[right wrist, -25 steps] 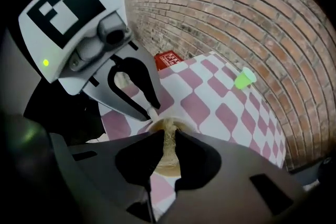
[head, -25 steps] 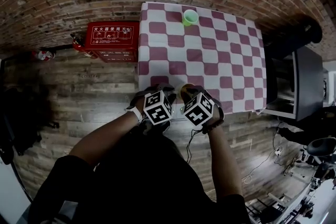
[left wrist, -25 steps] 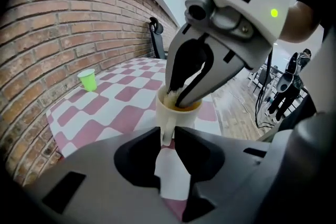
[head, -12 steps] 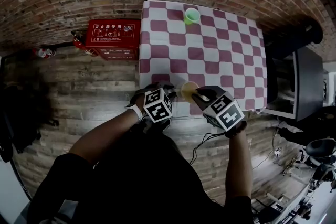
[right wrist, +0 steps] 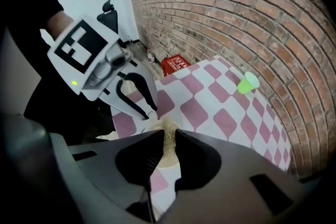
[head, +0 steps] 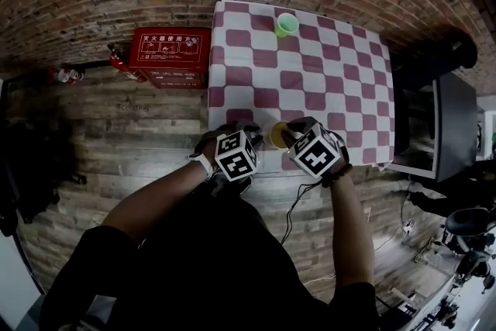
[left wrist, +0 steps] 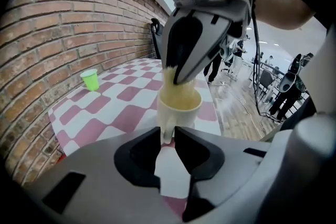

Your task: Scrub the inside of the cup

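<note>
A pale yellow cup (head: 276, 136) stands near the front edge of the checked table (head: 310, 81). My left gripper (head: 257, 139) is shut on the cup's handle (left wrist: 167, 132) and holds the cup (left wrist: 179, 108) upright. My right gripper (head: 287, 136) comes down from above, shut on a straw-coloured fibrous scrubber (right wrist: 169, 140). The scrubber (left wrist: 169, 75) reaches into the cup's mouth. In the right gripper view the cup (right wrist: 159, 157) is mostly hidden behind the jaws.
A green plastic cup (head: 285, 25) stands at the table's far edge, also seen as a green cup (right wrist: 247, 83) by the brick wall. A red box (head: 169, 57) sits on the floor left of the table. Office furniture (head: 453, 128) stands to the right.
Half a second ago the right gripper had swung out to the right of the cup; it has come back left over the cup's mouth. The left gripper and cup stayed put.
</note>
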`<state>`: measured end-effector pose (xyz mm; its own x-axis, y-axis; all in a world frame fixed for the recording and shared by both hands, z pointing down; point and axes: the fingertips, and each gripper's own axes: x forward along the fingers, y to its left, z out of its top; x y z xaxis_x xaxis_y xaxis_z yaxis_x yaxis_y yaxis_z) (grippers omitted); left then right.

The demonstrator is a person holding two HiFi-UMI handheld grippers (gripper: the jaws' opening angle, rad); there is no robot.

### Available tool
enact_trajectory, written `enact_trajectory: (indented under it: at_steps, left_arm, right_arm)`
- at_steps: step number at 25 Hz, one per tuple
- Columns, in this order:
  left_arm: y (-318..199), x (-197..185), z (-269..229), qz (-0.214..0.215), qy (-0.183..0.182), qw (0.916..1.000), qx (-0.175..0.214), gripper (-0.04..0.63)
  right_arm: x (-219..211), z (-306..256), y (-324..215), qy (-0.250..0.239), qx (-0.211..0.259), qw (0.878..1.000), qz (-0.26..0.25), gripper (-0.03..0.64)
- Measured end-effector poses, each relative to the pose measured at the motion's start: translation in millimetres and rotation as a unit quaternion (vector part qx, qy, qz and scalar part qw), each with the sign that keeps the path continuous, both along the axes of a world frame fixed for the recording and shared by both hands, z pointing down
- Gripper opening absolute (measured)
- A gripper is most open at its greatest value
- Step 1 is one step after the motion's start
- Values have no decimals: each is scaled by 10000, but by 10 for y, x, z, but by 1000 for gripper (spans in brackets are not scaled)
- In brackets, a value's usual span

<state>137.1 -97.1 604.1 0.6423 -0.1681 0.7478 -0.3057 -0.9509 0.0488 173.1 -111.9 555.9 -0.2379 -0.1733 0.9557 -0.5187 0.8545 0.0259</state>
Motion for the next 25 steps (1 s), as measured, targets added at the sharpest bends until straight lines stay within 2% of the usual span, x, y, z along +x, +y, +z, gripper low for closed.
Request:
enact_trajectory:
  at_steps: [4,7,10,16,18,21,25]
  left_arm:
    - [-1,-6,-3,8,-11,10000,23,94]
    - [1,-14,-11,3,-5,10000,27,94]
    - [12,-31,-21,-31,36,10000,0,94]
    - [29,-42,-9,-71,56,9999,-62,94]
    - [27,-34,-19,-61,67,10000,-41,94]
    - [19,-24,-34,-66,81,9999,-20,94]
    - [30,-13,-38,-50,70,10000,-18,94]
  right_arm:
    - [-47,392,78,399,-62,9988,-263,71]
    - [-87,430,156,185,-140,9987,-464,71]
    - [-90,195,182,-122,-200,9988,-441,71]
    - [-114,-664,239,-591,-40,9971,-478,71]
    - [-54,-874,184,-606,206,9977,-218,71]
    - [93,-898,51,-406,514,9968,467,71]
    - [121,-434,64,-384,292,9910,1249,71]
